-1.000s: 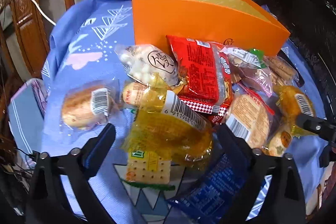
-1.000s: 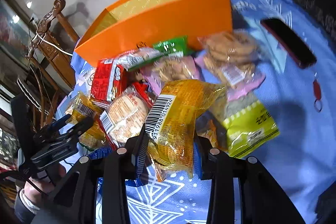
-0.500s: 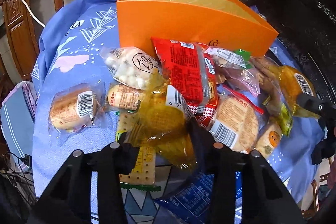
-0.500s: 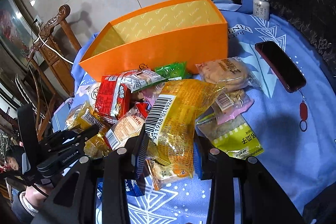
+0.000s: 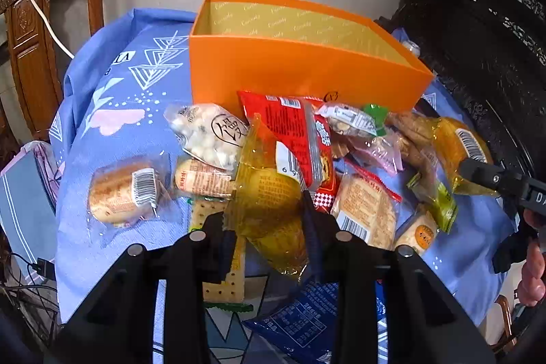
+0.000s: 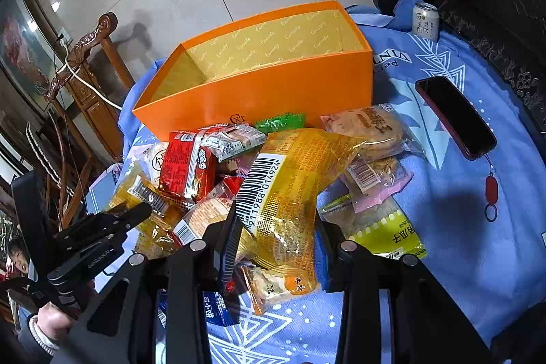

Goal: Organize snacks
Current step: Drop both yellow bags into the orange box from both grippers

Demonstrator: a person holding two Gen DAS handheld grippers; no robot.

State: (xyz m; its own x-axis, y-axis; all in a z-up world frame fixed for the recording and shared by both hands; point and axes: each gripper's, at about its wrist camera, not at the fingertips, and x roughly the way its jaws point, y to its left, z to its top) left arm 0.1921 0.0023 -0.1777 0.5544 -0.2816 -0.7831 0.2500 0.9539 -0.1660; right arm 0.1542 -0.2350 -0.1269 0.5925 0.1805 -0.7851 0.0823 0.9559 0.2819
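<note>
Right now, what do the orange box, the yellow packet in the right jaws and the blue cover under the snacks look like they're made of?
Orange box: likely stiff paperboard, matte outside, with a printed yellow paper lining; its walls are thin and flat.
Yellow packet: thin glossy plastic film, crinkled, shiny and partly see-through.
Blue cover: probably woven cloth, matte; it drapes and folds at the edge.

Wrapped snacks (image 6: pixel 211 166) lie heaped on blue cloth before an empty, open orange box (image 6: pixel 259 91).

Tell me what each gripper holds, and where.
Left gripper: yellow snack pack, across its middle. Right gripper: another yellow pack, near its lower end.
</note>
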